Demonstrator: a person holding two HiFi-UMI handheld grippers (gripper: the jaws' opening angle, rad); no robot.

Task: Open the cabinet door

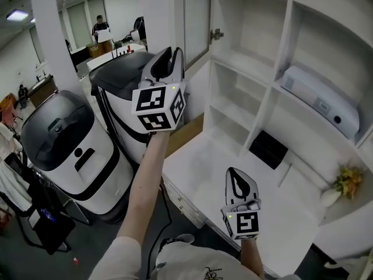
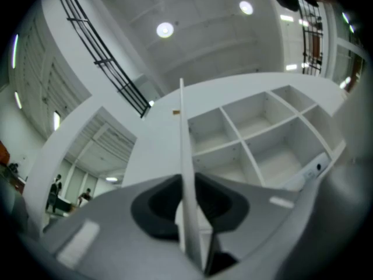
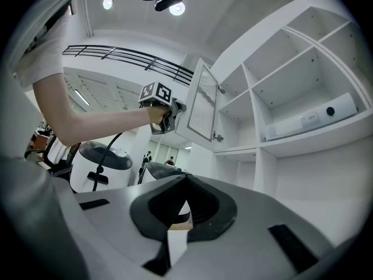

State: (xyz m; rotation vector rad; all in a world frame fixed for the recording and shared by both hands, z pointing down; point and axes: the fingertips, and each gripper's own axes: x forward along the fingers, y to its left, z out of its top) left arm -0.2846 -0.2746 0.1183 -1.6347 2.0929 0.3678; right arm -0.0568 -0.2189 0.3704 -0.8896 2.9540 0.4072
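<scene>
Left gripper clamped on the door edge, door swung well clear of the cabinet, right gripper closed, empty: best to follow the hinge arc without twisting.

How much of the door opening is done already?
Mostly done: the door stands swung well out from the shelves, so their insides show. In hand: the left gripper is clamped on the door's edge. The right gripper is shut and empty above the counter. Left, probably: swing it wider, then let go.
</scene>
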